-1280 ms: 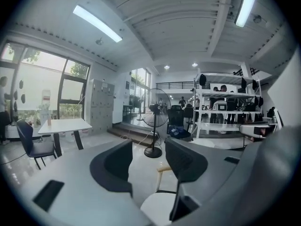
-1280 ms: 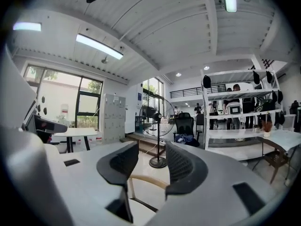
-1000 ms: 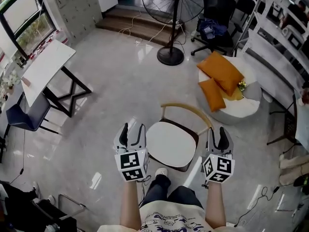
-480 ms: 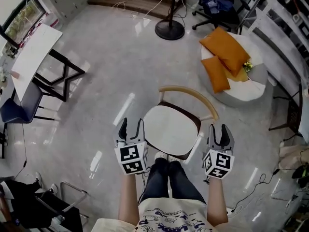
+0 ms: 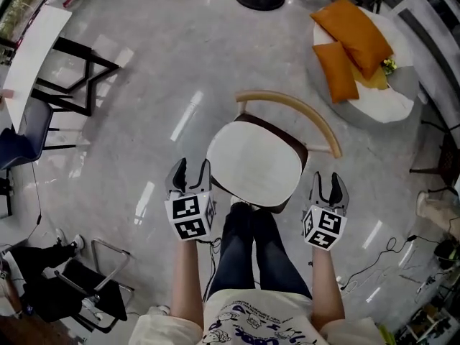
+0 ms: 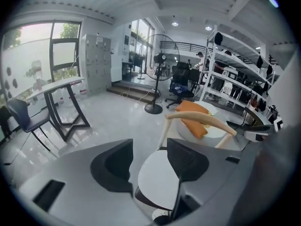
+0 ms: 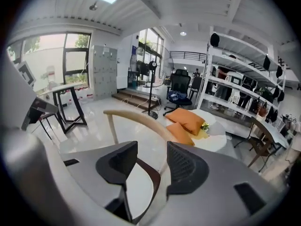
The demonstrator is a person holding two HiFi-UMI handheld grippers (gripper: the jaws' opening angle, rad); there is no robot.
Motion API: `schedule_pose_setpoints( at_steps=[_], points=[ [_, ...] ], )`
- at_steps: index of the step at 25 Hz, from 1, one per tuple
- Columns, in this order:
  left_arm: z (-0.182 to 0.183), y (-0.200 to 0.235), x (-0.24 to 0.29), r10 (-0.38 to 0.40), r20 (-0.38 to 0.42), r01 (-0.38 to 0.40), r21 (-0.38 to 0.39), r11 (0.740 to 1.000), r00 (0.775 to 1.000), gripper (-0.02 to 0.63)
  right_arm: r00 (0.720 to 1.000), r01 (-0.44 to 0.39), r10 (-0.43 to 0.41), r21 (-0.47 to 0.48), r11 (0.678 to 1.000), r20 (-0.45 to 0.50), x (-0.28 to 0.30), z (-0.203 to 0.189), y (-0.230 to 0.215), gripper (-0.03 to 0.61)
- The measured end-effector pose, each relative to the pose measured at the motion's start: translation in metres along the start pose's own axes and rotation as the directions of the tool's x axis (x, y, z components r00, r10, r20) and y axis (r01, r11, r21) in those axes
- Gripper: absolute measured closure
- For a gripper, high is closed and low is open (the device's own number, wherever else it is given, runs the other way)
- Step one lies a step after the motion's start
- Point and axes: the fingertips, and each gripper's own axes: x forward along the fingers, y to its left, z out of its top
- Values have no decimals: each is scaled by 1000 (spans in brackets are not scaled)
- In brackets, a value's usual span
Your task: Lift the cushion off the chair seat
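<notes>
Both claws are lower now, the left claw [image 5: 192,168] and right claw [image 5: 327,181] released and empty beside the front corners of the chair [image 5: 287,101], so the cushion [image 5: 253,162] is not yet gripped.

This looks like an open-plan office or studio loft rather than a home. It has a polished pale floor [image 5: 151,70], grey metal lockers [image 6: 96,62] beside tall windows [image 6: 66,53], and white shelving racks [image 7: 235,86] loaded with gear. There are also black swivel office chairs [image 7: 178,91], a large pedestal fan [image 6: 160,59], a white trestle desk [image 5: 32,56] and a railed mezzanine [image 6: 186,45].
</notes>
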Motion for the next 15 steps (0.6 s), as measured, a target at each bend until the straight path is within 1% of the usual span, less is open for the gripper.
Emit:
schedule_pose_setpoints(
  at_steps=[4,8,15],
  points=[
    [-36,-1,39,-12,-71,13,9,1000,997,377,996,-22,22,3,1000,-90,36,-47,7,365],
    [-82,-1,80,-26,-150,26,1,1000,988,377,983,-39,43,27,999,-178,70,-98,15,365],
    [-152,3,145,-40,-250,38,-13,999,967,377,960,-40,55,61,997,-275,124,-176,19,370]
  ],
)
